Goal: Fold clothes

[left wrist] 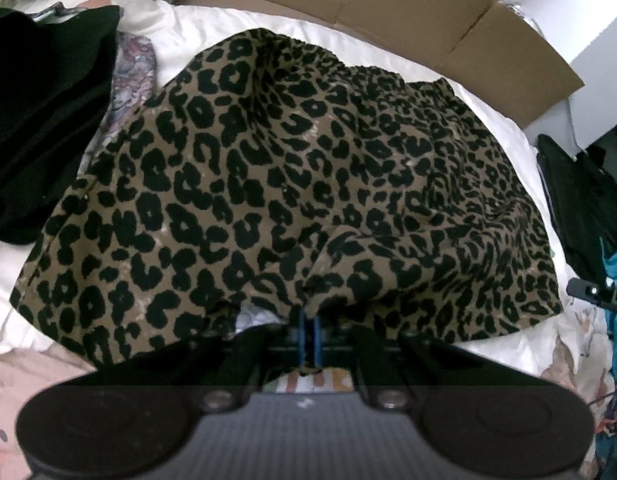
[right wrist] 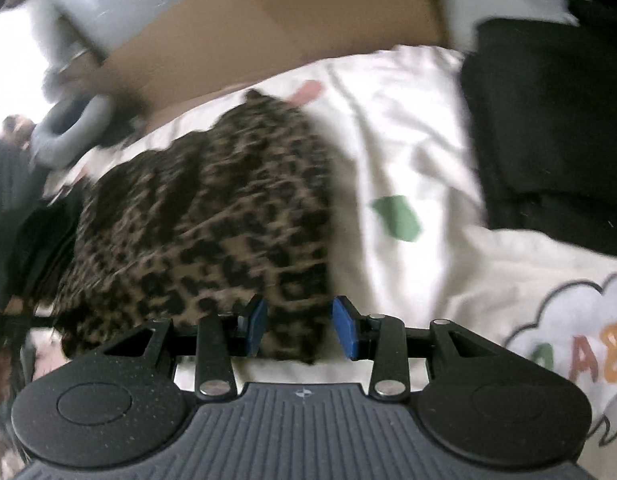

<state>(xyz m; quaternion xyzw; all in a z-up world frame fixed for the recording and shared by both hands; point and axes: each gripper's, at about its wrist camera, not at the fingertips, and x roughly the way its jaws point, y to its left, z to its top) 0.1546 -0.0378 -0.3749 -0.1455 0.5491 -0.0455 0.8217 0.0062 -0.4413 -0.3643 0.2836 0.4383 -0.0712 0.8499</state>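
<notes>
A leopard-print garment (left wrist: 288,168) lies spread on a white bedcover (left wrist: 488,112). My left gripper (left wrist: 310,320) is shut on a bunched fold at its near hem, and the blue pads meet with the cloth pinched between them. In the blurred right wrist view the same garment (right wrist: 212,220) lies to the left. My right gripper (right wrist: 300,328) stands open over the garment's near right corner. Its blue pads (right wrist: 345,332) are well apart and do not press on the cloth between them.
A flattened cardboard sheet (left wrist: 388,4) lies beyond the garment. A pile of black clothing (left wrist: 40,120) sits to the left, beside a patterned garment (left wrist: 132,68). A dark bag (left wrist: 580,196) stands off the bed's right side. The white cover has printed shapes (right wrist: 400,216).
</notes>
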